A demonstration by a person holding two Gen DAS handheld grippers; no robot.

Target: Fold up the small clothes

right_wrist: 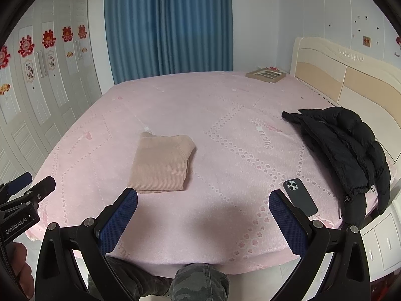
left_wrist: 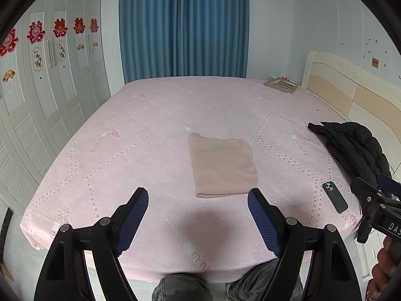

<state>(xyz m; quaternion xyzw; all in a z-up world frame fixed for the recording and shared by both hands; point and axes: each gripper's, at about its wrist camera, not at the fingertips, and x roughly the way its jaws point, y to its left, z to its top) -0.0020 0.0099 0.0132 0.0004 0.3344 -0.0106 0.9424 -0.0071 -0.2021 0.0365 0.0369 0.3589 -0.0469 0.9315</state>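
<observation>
Folding looks finished, or nearly so: the beige ribbed garment (left_wrist: 223,166) lies as a compact squarish stack on the pink bed (left_wrist: 150,130), just right of centre in the left wrist view and left of centre in the right wrist view, with nothing touching it. Both tools hang back at the near edge of the mattress with fingers spread wide and holding nothing; the left gripper (left_wrist: 198,222) fills the bottom of its own frame, and the right gripper (right_wrist: 203,222) does the same in its own. Risk, as I judge it, lies mostly in a needless further touch. One pad dragged across the top layer could slide it off the layers beneath and spoil the stack, since knit of this sort tends to shift and cling to the textured pads. The right-hand edge of the stack in the right wrist view looks rounded and slightly loose, so a pinch there may catch a single layer and peel it open. A dark phone (right_wrist: 300,197) rests on the bed just beyond the right gripper's right finger, so a careless sweep could knock it toward the mattress edge. The black padded jacket (right_wrist: 345,148) at right lies well apart from the garment.
</observation>
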